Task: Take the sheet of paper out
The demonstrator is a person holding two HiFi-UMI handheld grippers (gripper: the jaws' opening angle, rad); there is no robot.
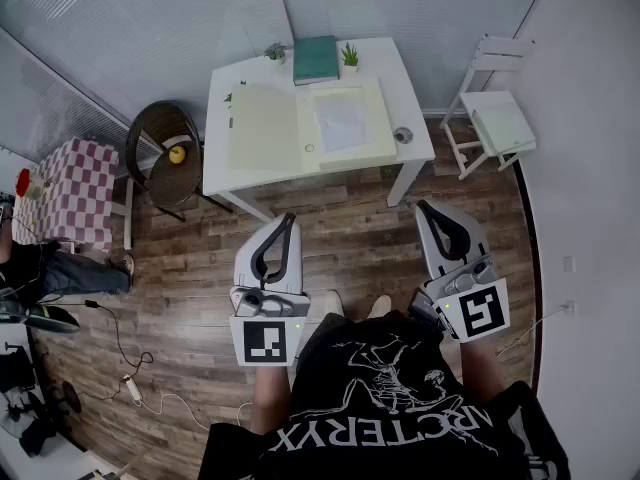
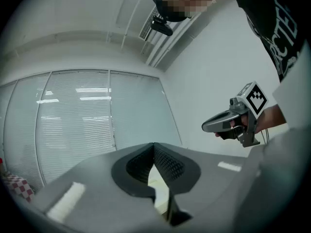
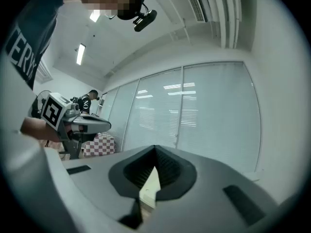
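Observation:
A white sheet of paper [image 1: 340, 120] lies on the right half of an open cream folder [image 1: 265, 128] on the white table [image 1: 412, 158]. Both grippers are held level in front of the person's body, well short of the table and touching nothing. My left gripper [image 1: 290, 216] is shut, with its jaws meeting at the tips and nothing between them [image 2: 154, 144]. My right gripper [image 1: 424, 206] also looks shut and empty [image 3: 155, 148]. Each gripper view shows the other gripper off to the side, the right gripper [image 2: 228, 123] and the left gripper [image 3: 90, 125].
A teal book [image 1: 316, 58], two small plants and a small round object [image 1: 403, 135] share the table. A white chair [image 1: 495, 118] stands at the right, a wicker chair [image 1: 165, 158] at the left, and a checkered table [image 1: 75, 188] further left. Cables lie on the wooden floor.

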